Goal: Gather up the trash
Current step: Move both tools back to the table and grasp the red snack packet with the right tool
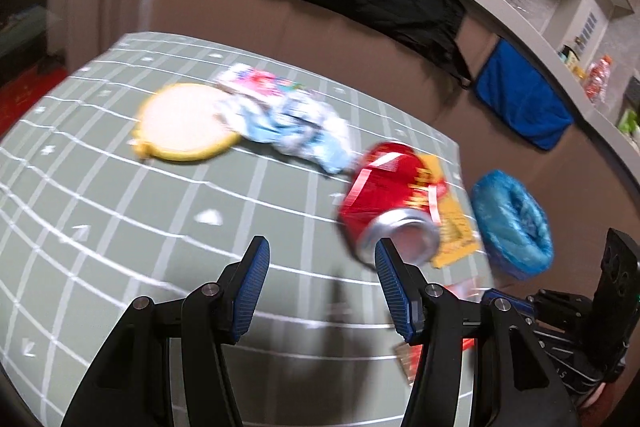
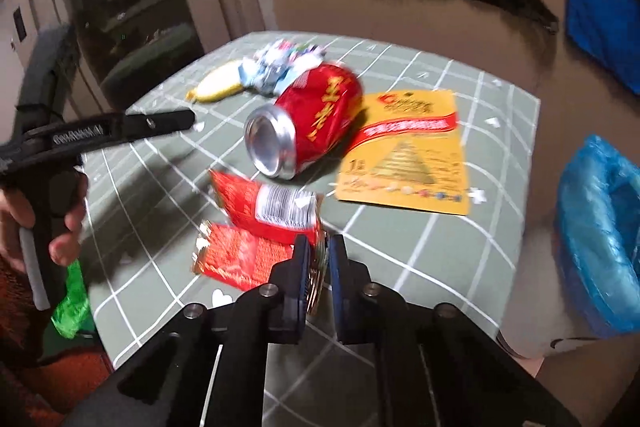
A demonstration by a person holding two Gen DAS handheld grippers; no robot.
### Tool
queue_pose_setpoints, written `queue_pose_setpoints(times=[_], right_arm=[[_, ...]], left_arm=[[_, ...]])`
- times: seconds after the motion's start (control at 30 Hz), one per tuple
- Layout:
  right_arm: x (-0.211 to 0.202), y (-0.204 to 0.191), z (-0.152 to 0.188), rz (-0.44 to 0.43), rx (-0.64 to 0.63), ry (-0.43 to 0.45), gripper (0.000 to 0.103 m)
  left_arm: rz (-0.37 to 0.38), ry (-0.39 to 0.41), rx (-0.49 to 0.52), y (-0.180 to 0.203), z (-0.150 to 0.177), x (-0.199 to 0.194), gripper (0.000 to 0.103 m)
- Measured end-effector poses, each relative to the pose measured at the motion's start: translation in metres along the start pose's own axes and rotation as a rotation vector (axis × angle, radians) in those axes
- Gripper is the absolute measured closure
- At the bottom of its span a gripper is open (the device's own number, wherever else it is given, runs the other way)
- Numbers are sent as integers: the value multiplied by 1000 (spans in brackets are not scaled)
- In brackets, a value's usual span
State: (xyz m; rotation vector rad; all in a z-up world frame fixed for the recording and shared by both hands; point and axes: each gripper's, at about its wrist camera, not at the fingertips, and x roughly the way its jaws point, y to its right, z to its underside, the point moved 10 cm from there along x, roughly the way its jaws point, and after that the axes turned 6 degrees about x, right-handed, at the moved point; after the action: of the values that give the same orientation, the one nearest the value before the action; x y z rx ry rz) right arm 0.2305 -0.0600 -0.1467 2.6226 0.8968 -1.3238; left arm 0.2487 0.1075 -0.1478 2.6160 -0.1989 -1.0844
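- The green gridded table (image 2: 460, 251) carries the litter; a blue-lined bin (image 2: 600, 239) stands just off its right edge.
- The right gripper (image 2: 318, 255) is clenched on the red wrapper (image 2: 276, 211), whose length runs away to the left.
- The left gripper (image 1: 320, 267) gapes empty beside the crushed can (image 1: 388, 195).
- Only the right view shows the pinch.

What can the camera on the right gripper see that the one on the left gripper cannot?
Only the right view: the whole crumpled red snack wrapper with the right gripper shut on its edge, and a hand holding the left tool. Only the left view: the left gripper's open jaws and the round face of the yellow-rimmed disc. Both: the dented red can, yellow flat packet, blue-lined bin.
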Motion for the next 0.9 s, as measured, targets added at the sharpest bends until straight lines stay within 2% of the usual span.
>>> queue_pose_setpoints(times=[0.07, 0.2, 0.27, 0.3, 0.33, 0.53, 0.6, 0.77, 0.87, 0.9], right_arm=[[-8, 4, -1, 5, 9, 22, 95], [-10, 3, 3, -10, 18, 16, 91], [-7, -1, 5, -19, 15, 13, 74], [-5, -2, 6, -30, 12, 6, 44], [-1, -7, 6, -56, 9, 1, 29], [36, -21, 3, -106, 67, -80, 29], [48, -31, 2, -84, 28, -102, 29], [70, -50, -2, 64, -147, -107, 29], [72, -54, -3, 89, -176, -111, 34], [71, -54, -3, 88, -174, -111, 39]], left_arm=[[34, -14, -2, 13, -3, 7, 47], [44, -14, 25, 36, -17, 12, 47], [44, 8, 27, 39, -24, 8, 47], [37, 26, 27, 38, -28, 5, 47], [30, 33, 27, 36, -30, 2, 47], [-14, 29, -35, -1, -18, -6, 47], [-31, 25, -68, -17, -13, -5, 47], [-53, 26, -119, -43, -6, -6, 47], [-56, 16, -130, -51, -2, -3, 47], [-55, 11, -132, -53, -1, -2, 47]])
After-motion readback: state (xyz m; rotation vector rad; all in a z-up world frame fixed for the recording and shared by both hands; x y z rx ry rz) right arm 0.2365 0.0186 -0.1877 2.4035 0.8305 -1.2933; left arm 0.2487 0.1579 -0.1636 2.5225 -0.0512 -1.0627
